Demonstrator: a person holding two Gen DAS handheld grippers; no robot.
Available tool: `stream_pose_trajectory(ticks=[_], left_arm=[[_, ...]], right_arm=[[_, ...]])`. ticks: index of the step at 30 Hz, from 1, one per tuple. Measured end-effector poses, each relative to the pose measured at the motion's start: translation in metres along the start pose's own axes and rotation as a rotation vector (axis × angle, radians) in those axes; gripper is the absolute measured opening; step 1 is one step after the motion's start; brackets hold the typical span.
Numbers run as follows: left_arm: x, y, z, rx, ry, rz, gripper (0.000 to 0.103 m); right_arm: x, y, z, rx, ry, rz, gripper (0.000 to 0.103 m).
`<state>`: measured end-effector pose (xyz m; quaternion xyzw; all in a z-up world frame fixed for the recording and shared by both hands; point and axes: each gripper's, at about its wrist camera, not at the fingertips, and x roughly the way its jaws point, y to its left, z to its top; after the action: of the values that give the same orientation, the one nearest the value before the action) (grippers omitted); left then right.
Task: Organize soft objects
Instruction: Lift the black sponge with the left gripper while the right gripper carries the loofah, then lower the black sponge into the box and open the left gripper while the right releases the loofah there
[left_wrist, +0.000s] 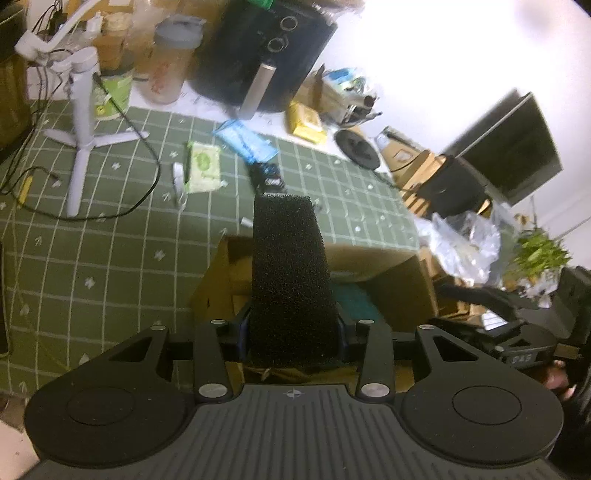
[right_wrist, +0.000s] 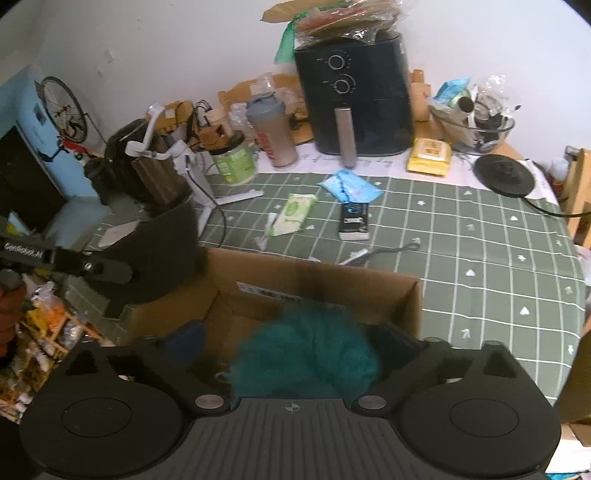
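Observation:
My left gripper is shut on a black foam block that sticks up and forward from its fingers, above an open cardboard box. In the right wrist view the same block hangs at the left over the box's left flap. My right gripper is low inside the box, open around a fluffy teal soft object; its fingertips are hidden by the fluff. The teal object also shows in the left wrist view.
The box sits at the near edge of a green checked tablecloth. On the table stand a black air fryer, a shaker bottle, a green jar, a white tripod, tissue packs, a black base disc.

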<state>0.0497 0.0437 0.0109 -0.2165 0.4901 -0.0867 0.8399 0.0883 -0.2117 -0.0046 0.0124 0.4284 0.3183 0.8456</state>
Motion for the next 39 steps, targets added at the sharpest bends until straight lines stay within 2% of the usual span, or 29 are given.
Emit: stream_pose_trajectory(ticks=[6,11,12,13,15,23,32,39], left_arm=[[0.002,-0.006,-0.01,0.002,0.045,0.031,0.042],[0.006,-0.014,-0.01,0.015,0.057,0.036,0.049],[0.006,-0.015,-0.01,0.027,0.057,0.026,0.056],[0.007,-0.016,-0.011,0.037,0.054,0.019,0.067],[0.004,-0.019,-0.014,0.049,0.034,0.011,0.076],[0.0,-0.013,-0.02,0.021,0.009,-0.008,0.076],[-0.001,0.009,-0.02,-0.021,0.009,0.065,0.076],[-0.005,0.02,-0.018,-0.017,-0.005,0.083,0.076]], right_arm=[[-0.002,0.001,-0.008,0.043,-0.005,-0.008,0.103],[-0.007,0.004,-0.009,0.052,-0.021,-0.017,0.103],[-0.008,0.005,-0.01,0.054,-0.023,-0.019,0.103],[-0.009,0.006,-0.01,0.056,-0.025,-0.021,0.103],[-0.01,0.005,-0.011,0.059,-0.027,-0.024,0.103],[-0.009,0.004,-0.012,0.063,-0.016,-0.04,0.103],[-0.001,0.005,-0.01,0.055,-0.003,-0.084,0.103],[0.007,0.002,-0.011,0.077,0.012,-0.137,0.103]])
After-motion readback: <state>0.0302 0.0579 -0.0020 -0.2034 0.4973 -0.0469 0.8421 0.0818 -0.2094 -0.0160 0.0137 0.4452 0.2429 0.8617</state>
